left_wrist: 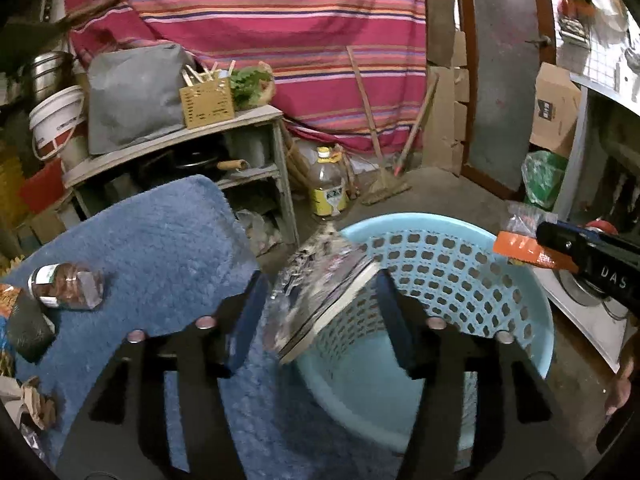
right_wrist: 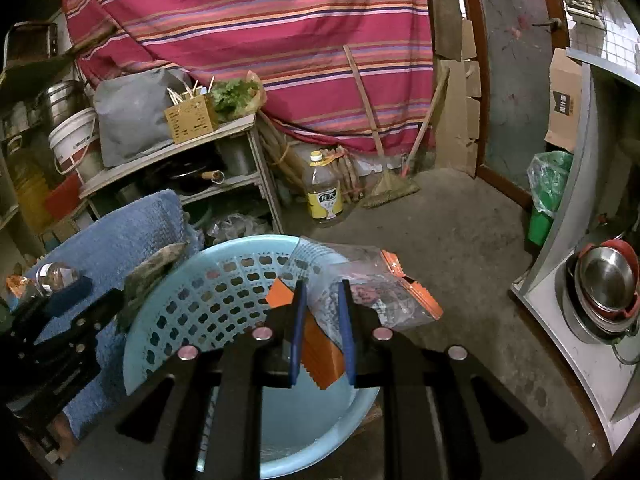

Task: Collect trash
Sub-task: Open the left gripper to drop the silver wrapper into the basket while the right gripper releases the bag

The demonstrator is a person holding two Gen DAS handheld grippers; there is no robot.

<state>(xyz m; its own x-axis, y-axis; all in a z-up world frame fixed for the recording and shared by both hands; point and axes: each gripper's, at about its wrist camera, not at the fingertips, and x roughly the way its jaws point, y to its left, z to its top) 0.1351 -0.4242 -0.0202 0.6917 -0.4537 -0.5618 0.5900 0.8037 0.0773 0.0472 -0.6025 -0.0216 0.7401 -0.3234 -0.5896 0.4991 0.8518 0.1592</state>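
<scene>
Left tool (left_wrist: 320, 304), in its own view, has its fingers spread with a worn flat packet (left_wrist: 320, 280) between them, just over the near rim of the blue basket (left_wrist: 460, 264); whether it is pinched I cannot tell. Its long axis tilts, upper end away. The basket floor looks bare, so little is collected; a jar (left_wrist: 66, 286) waits on the blue mat (left_wrist: 160, 232) left of the basket.

Right tool (right_wrist: 322, 300), in its view, is clamped on an orange-edged clear bag (right_wrist: 372, 292) above the basket (right_wrist: 224, 280), lying crosswise, undropped.

- Blue rug (left_wrist: 160, 232) carries a jar (left_wrist: 66, 286) on its side and crumpled wrappers (left_wrist: 36, 404).
- Concrete floor (right_wrist: 452, 224) carries the basket (right_wrist: 224, 280), an oil bottle (right_wrist: 325, 190), and a broom (right_wrist: 390, 190).
</scene>
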